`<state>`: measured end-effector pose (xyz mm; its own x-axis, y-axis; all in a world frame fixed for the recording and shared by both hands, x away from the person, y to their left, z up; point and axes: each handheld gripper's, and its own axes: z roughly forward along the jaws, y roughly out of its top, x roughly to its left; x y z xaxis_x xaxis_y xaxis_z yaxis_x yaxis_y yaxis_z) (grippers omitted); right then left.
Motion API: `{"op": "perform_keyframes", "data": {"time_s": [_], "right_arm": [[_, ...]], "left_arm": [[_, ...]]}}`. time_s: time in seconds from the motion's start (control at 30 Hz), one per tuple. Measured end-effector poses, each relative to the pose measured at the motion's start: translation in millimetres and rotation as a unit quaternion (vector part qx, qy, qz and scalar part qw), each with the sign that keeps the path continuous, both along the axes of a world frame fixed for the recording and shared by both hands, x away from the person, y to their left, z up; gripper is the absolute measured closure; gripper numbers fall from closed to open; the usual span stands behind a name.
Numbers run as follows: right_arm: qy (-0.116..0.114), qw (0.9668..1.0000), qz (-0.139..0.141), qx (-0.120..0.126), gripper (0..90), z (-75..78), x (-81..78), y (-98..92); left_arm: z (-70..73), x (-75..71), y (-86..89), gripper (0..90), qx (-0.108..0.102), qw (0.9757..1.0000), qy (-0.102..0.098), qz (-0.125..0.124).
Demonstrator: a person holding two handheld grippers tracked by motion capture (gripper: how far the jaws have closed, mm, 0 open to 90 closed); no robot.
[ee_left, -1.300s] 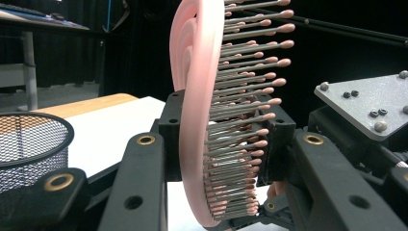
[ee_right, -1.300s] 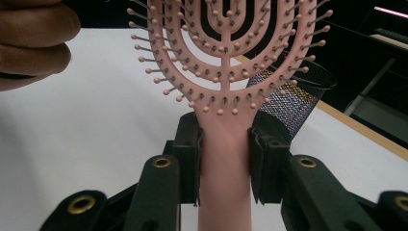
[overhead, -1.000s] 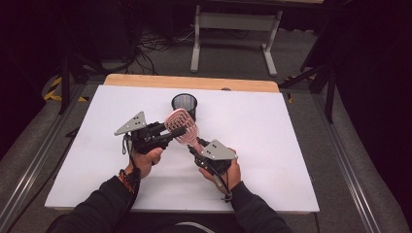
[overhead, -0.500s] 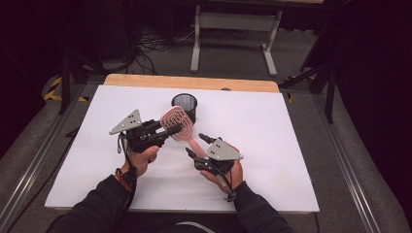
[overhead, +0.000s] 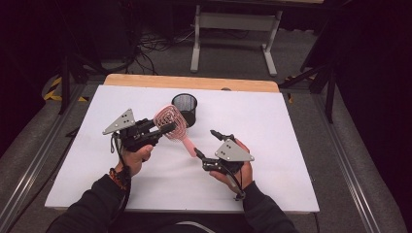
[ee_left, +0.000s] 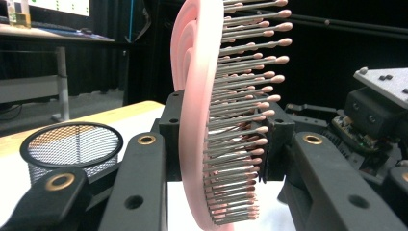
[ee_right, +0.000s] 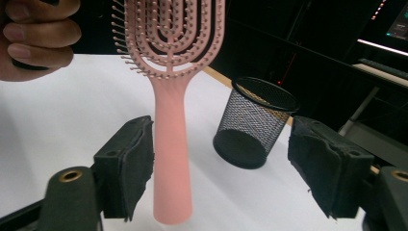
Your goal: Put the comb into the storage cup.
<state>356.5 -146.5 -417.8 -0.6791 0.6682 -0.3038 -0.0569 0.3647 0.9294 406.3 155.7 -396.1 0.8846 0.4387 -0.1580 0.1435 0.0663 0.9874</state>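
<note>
The left gripper (overhead: 163, 128) is clamped on the head of a pink hairbrush (overhead: 173, 127), above the middle of the white bench (overhead: 291, 160). In the left gripper view the head stands on edge between the jaws, bristles (ee_left: 240, 110) facing one jaw and the curved back against the other. The brush's long axis runs from the head, at upper left in the high view, down and to the right — its handle points toward the right gripper (overhead: 206, 144). The left hand (overhead: 133, 158) reaches in from the bottom edge, its gripper aimed rightward. A black mesh cup (overhead: 185, 108) stands upright on the bench just behind the brush head. The right hand (overhead: 238, 170) lies low, its gripper aimed up and left. Its jaws have just been opening and stand spread — the handle (ee_right: 171, 159) lies between them, near one pad but not pressed.
</note>
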Motion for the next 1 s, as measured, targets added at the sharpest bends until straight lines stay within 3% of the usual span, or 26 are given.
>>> {"op": "perform_keyframes", "data": {"time_s": [0.37, 0.83, 1.0], "right_arm": [[-0.007, 0.9995, -0.030, -0.011, 18.8, -4.2, -3.2, -18.2], [0.001, 0.9998, -0.019, -0.008, 10.7, -12.0, -4.9, -23.7], [0.008, 0.9995, -0.022, -0.022, 8.0, -16.2, -3.5, -19.6]], "left_arm": [[1.7, -0.3, 6.0, 63.7, 0.005, 0.9999, -0.006, 0.007], [3.6, 1.3, 13.3, 63.7, 0.003, 0.9998, -0.012, 0.016], [4.5, 1.3, 14.6, 63.7, 0.004, 0.9997, -0.015, 0.018]]}}
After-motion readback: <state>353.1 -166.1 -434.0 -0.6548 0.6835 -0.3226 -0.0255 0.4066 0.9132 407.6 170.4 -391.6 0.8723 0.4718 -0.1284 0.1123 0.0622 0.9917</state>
